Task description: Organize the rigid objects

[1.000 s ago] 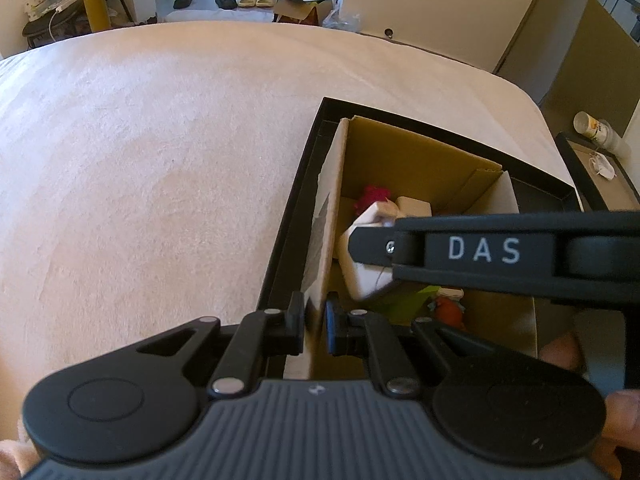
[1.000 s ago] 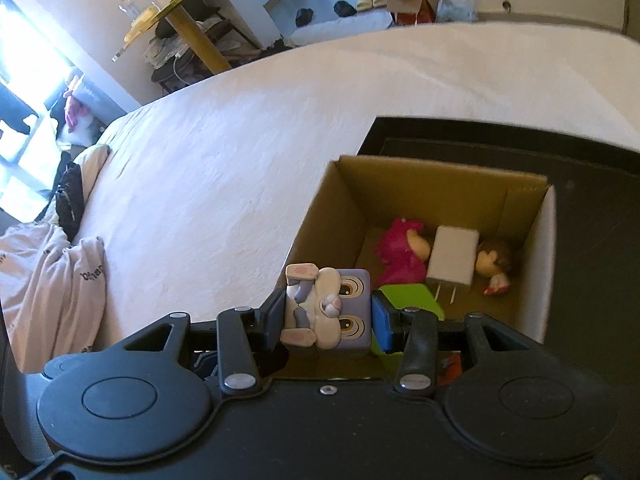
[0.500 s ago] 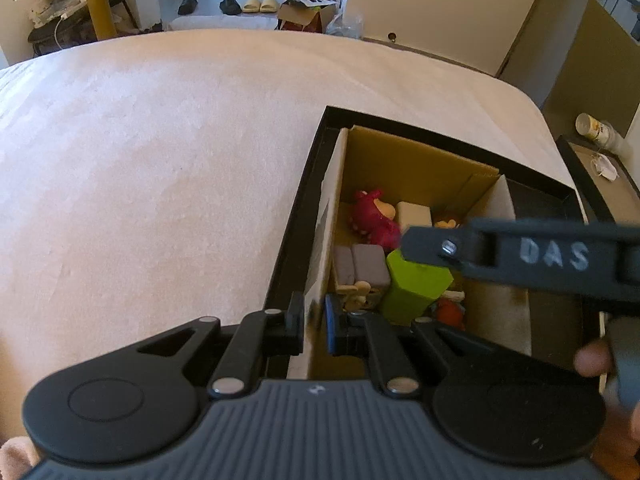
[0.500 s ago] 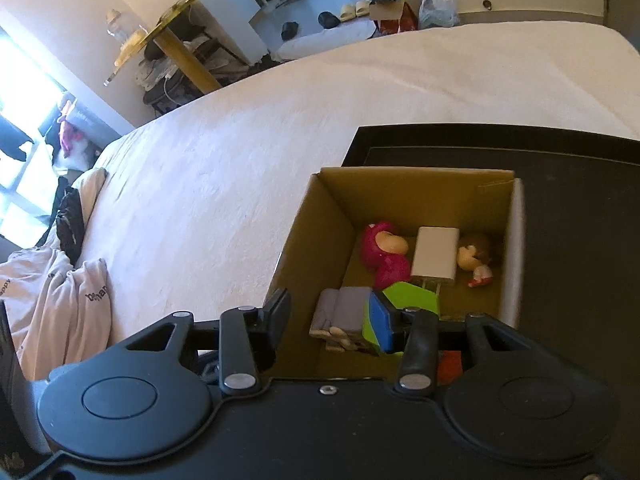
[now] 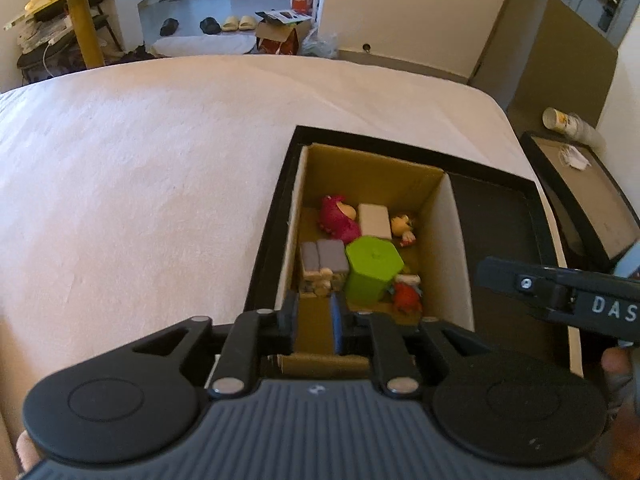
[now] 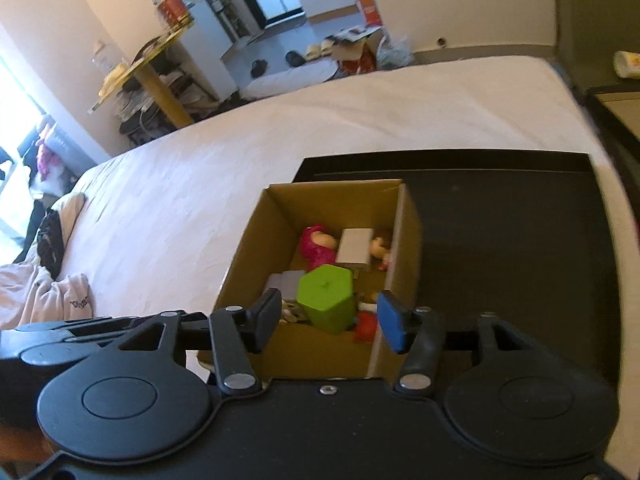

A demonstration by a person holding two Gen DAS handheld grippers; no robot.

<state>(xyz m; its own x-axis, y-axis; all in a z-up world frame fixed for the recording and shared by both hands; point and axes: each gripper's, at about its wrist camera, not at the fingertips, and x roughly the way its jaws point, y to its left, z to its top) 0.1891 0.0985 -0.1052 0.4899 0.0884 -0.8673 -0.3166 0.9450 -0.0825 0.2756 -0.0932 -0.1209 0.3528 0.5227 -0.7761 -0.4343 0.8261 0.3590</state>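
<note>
Cardboard box (image 5: pixel 456 240) of small toys (image 5: pixel 338 222)

The left gripper (image 5: pixel 314 322) is hanging over the near end of an open cardboard box (image 5: pixel 456 248), its jaws having just been opening a little, with nothing between them. The box is sitting against the left edge of a black tray (image 5: pixel 500 216) on the white bed (image 5: pixel 160 168), holding a pink figure (image 5: pixel 338 218), a white charger (image 5: pixel 374 220) and a small doll (image 5: pixel 404 226) along its far wall, a grey block toy (image 5: pixel 324 262) by its left wall, a green hexagonal container (image 5: pixel 372 268) in the middle and a red figure (image 5: pixel 406 296) near its right wall. The right gripper (image 5: pixel 560 292) is reaching in from the right edge, over the tray.
</note>
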